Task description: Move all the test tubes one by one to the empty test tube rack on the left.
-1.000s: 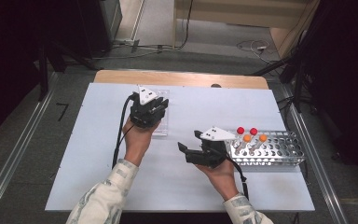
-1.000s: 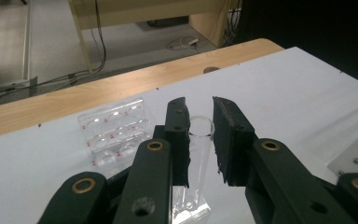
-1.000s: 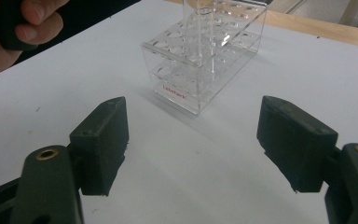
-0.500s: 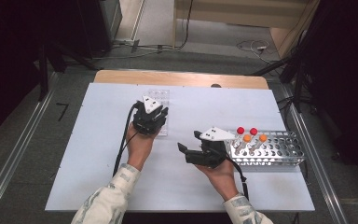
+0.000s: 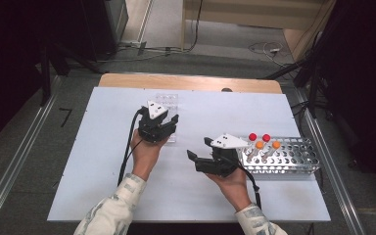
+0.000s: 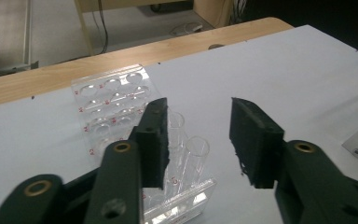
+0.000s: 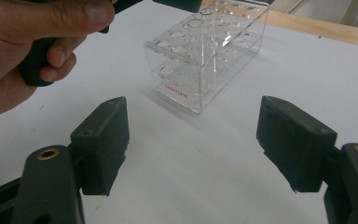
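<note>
Left claw (image 6: pixel 198 140) released above the clear rack (image 6: pixel 121 105), two glass tubes (image 6: pixel 193 156) between its jaws; right claw (image 7: pixel 191 140) released over bare surface (image 7: pixel 205 177).

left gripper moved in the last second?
Yes. The left gripper has pulled back toward the person along the clear rack, from over its middle to its near end.
</note>
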Available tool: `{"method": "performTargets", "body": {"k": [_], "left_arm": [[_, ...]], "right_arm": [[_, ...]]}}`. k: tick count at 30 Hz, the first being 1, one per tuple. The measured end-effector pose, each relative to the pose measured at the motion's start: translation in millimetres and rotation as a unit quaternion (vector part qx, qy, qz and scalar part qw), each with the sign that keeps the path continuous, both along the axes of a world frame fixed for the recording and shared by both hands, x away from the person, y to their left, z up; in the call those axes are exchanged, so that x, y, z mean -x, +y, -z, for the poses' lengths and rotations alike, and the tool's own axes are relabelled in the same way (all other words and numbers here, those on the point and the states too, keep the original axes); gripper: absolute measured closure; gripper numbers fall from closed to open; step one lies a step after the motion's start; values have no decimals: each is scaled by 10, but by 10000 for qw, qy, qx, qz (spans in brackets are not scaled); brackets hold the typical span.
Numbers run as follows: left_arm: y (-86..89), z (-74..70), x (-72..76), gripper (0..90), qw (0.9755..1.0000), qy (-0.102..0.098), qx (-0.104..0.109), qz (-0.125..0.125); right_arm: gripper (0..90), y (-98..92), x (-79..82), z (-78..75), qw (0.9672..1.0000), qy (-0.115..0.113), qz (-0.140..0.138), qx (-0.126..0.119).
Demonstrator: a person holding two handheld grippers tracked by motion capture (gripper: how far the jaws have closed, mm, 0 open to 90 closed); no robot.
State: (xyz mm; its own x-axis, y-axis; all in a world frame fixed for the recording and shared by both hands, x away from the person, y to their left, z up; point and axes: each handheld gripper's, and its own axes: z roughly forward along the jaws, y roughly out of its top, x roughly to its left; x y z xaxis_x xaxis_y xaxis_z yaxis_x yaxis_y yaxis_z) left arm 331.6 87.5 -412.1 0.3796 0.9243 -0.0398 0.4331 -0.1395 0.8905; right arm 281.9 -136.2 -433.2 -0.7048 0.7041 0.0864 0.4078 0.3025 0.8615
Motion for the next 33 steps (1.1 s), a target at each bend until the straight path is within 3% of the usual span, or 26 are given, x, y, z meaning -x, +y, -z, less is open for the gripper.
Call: {"method": "performTargets", "body": {"k": [3, 7, 15, 23, 33], "left_arm": [[19, -26, 31, 344, 9999, 24, 1, -104], [65, -60, 79, 263, 9999, 27, 88, -48], [96, -102, 155, 226, 9998, -18, 196, -5], [130, -56, 196, 210, 9997, 1, 238, -11], [224, -30, 268, 202, 9998, 6, 213, -24]], "right_arm": [[236, -29, 26, -5, 10000, -33, -28, 46], [236, -113, 80, -39, 9999, -83, -6, 56], [236, -457, 253, -108, 9997, -230, 109, 45], [237, -854, 447, -179, 9986, -414, 339, 25], [237, -1374, 530, -141, 9943, -458, 959, 72]]}}
